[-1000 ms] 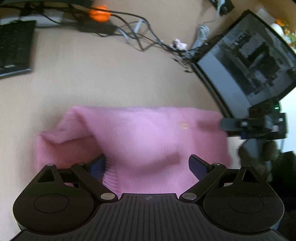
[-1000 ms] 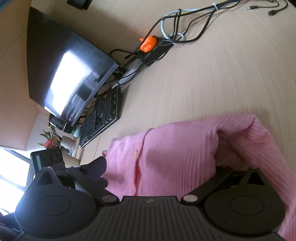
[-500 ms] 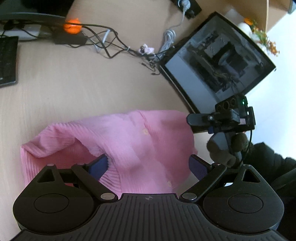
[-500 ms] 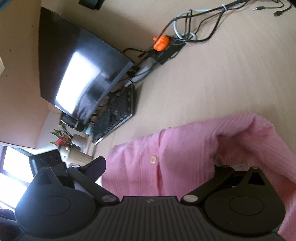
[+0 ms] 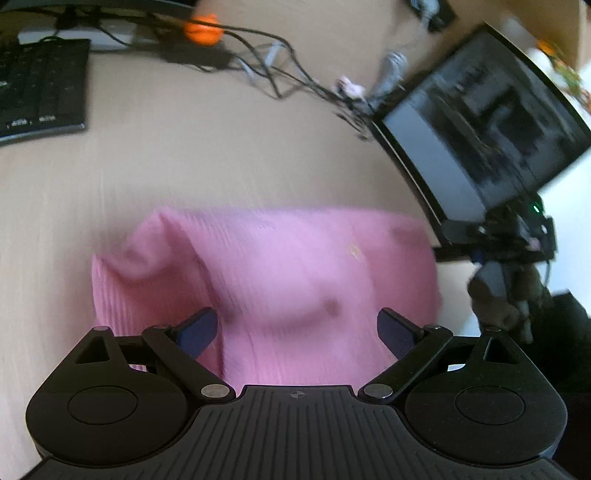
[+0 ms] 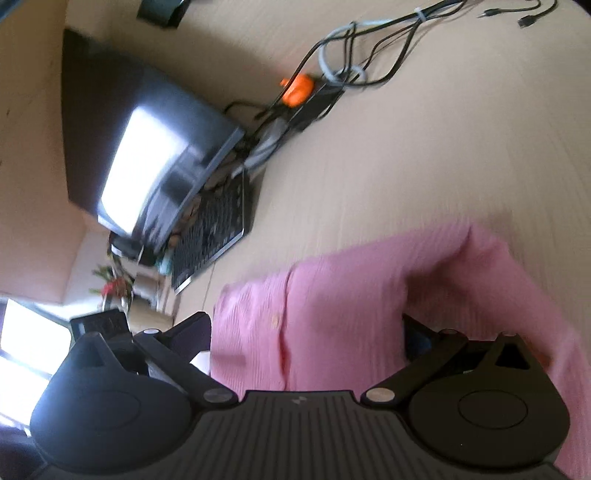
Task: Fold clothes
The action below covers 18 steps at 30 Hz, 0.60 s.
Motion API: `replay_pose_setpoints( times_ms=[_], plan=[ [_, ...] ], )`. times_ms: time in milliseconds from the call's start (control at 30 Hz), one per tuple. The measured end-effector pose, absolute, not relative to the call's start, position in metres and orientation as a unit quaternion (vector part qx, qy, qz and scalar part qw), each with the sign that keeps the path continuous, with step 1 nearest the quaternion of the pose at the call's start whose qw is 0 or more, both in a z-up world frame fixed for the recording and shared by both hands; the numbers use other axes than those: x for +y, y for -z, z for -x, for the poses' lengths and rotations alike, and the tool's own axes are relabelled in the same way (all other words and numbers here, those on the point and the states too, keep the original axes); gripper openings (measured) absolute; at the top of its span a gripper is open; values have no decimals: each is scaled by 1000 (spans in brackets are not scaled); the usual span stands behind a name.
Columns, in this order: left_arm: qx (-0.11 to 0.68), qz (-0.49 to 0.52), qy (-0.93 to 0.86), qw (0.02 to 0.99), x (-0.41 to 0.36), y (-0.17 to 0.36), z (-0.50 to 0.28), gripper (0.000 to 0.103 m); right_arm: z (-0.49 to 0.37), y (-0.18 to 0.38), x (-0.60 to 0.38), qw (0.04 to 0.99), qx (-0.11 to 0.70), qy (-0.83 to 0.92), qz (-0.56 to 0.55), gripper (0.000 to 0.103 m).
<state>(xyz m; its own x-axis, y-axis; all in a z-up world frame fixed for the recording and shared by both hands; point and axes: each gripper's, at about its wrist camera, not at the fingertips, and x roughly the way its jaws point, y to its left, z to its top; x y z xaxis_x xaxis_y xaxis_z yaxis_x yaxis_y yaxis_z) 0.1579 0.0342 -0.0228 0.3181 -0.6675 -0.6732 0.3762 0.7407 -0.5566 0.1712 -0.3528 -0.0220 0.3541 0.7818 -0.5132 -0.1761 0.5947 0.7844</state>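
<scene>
A pink ribbed cardigan [image 5: 295, 266] with small buttons lies bunched on the wooden desk [image 5: 207, 162], blurred by motion. My left gripper [image 5: 295, 332] is open, its blue-padded fingers [image 5: 195, 332] wide apart with the cardigan's near edge between them. In the right wrist view the same cardigan [image 6: 343, 302] fills the gap of my right gripper [image 6: 304, 330], also open; a fold drapes over its right finger, hiding the pad. The right gripper's body [image 5: 509, 240] shows at the cardigan's right end in the left wrist view.
A black keyboard [image 5: 40, 88] and a tangle of cables [image 5: 280, 74] with an orange object [image 5: 203, 29] lie at the back of the desk. One dark monitor [image 5: 480, 125] stands right, another [image 6: 147, 147] left. A hand [image 5: 506, 295] holds the right gripper.
Both views have swung with the grippers in motion. The cardigan stays between the spread fingers of each, and its far fold has shifted over the desk. Neither gripper has closed.
</scene>
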Motion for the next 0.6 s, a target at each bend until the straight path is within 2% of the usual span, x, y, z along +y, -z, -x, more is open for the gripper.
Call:
replay_pose_setpoints(
  times_ms=[133,300,400,500,600],
  plan=[
    [469,138,307,816,12,14,-201,96,-202,-1,-349,798,457,-293,-262,103],
    [445,21,310,840,8,-13,-200,97,-236,-28,-343,845,432,-258,-184,103],
    [430,-28,299,851,16,-24,-183,97,-219,-26,-343,892,395,-197,-101,103],
    [382,-43,285,878,5,-35,-176,100,-201,-23,-343,926,353,-134,-17,103],
    [391,-60,270,878,-26,-17,-189,101,-195,-12,-333,943,318,-79,54,103]
  ],
)
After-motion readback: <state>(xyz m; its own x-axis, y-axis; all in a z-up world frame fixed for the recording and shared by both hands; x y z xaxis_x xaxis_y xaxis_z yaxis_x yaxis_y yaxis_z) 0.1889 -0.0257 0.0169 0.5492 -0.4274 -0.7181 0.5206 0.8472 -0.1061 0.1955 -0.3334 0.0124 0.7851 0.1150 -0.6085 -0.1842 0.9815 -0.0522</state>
